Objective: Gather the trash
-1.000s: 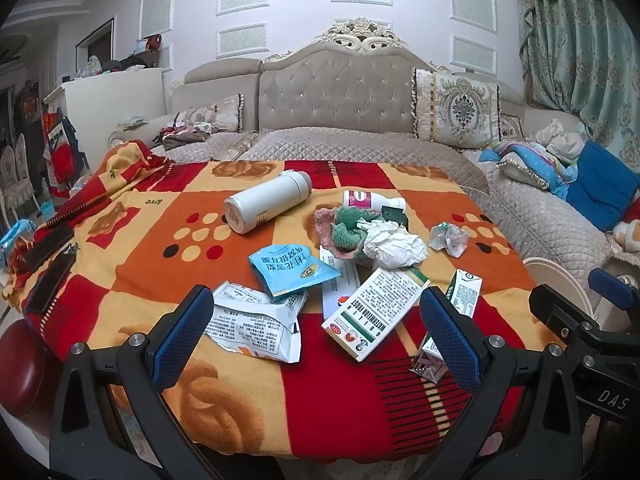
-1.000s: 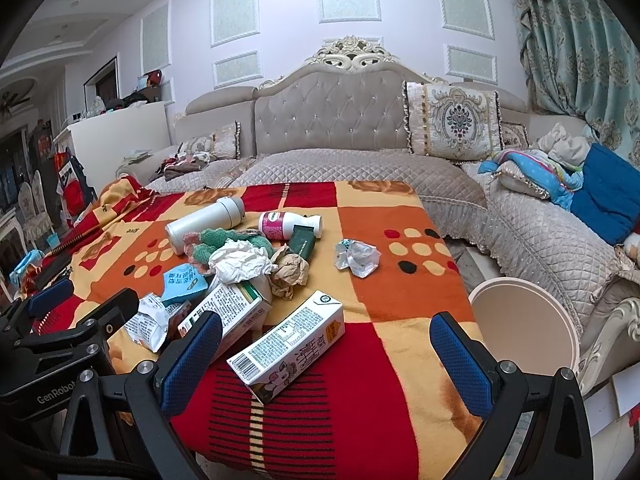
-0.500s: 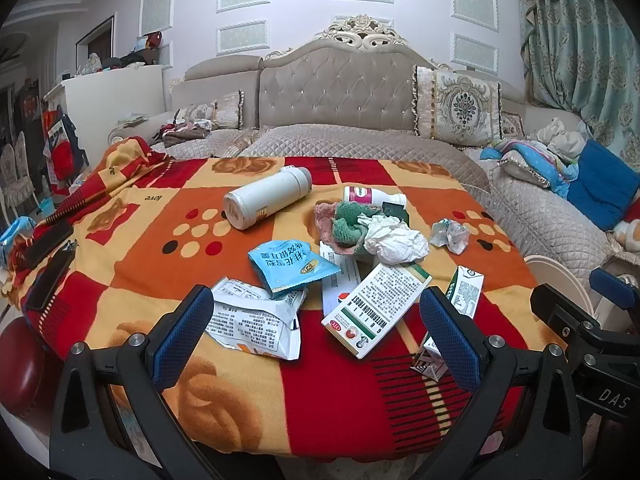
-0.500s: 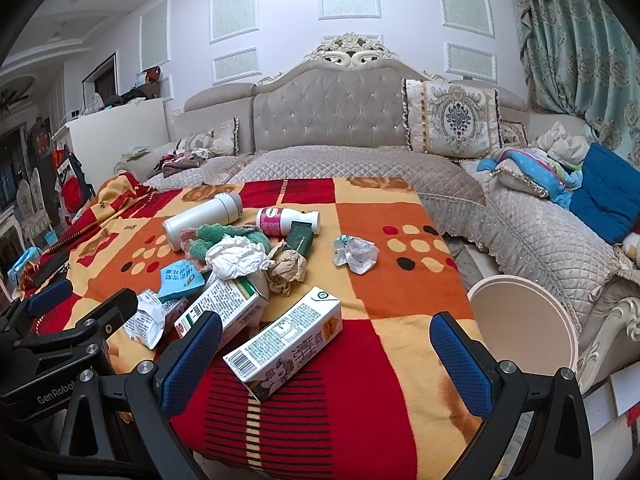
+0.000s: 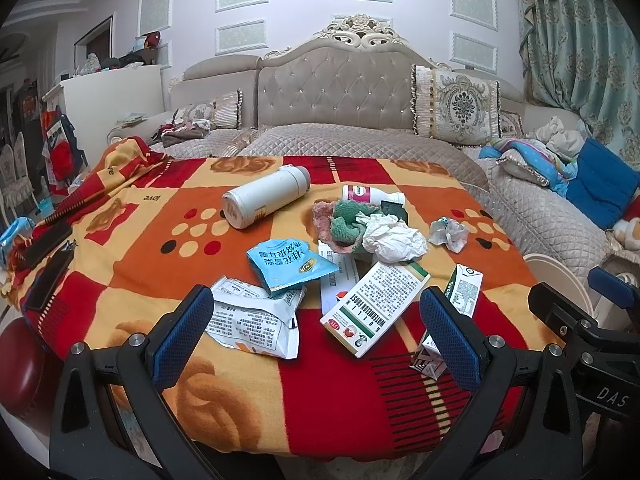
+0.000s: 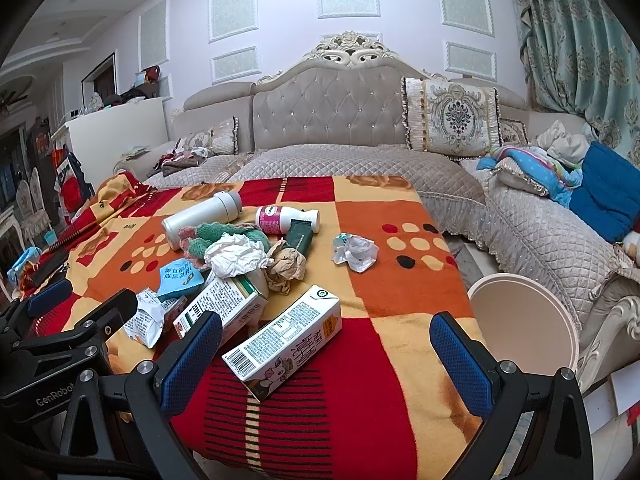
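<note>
Litter strewn across a red-and-orange patterned blanket (image 6: 380, 360).
Left gripper (image 5: 316, 338) and right gripper (image 6: 326, 360) hover with jaws spread wide, empty, above a white printed drink carton (image 6: 282, 342).

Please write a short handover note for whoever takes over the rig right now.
Left tongs: open, empty, facing the wrappers and medicine box.
Right tongs: open, empty, facing the milk carton.
Trash lies on the blanket: cartons, packets, crumpled paper, bottles. The bin stands by the table's right edge.
Done: nothing visibly binned.
Left: all of it; the carton looks nearest.
</note>
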Available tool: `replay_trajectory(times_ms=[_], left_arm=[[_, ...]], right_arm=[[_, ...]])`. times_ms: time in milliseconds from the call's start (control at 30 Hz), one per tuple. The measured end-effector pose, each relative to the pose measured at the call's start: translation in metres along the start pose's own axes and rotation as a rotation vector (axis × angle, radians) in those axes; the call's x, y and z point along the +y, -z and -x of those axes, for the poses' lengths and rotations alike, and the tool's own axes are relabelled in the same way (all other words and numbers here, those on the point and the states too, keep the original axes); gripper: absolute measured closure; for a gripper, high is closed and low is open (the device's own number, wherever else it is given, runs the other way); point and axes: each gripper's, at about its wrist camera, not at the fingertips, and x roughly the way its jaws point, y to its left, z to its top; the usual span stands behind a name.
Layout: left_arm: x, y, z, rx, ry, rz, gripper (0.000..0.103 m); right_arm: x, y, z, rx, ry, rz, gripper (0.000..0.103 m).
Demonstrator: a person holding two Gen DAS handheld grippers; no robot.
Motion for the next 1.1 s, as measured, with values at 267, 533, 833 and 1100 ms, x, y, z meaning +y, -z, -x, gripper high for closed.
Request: replay_trajectory(times_ms=[267, 533, 833, 1100], left_arm=[[0.000, 0.000, -0.001, 0.001, 0.000, 0.000, 0.001], [-0.001, 0.003, -0.005, 0.013, 0.003, -0.003, 0.001], [0.013, 0.004, -0.015, 0.066, 0.013, 0.011, 0.001], [0.053, 0.020, -0.037, 0.179, -0.003, 0.014, 0.001]], right_arm=[[0.000, 0.000, 0.000, -0.005, 0.002, 0.000, 0.000], [0.000, -0.001, 0.000, 0.000, 0.004, 0.000, 0.000], [-0.003, -0.001, -0.006, 0.028, 0.000, 0.005, 0.000], [-0.010, 0.008, -0.029, 0.145, -0.016, 0.014, 0.000]])
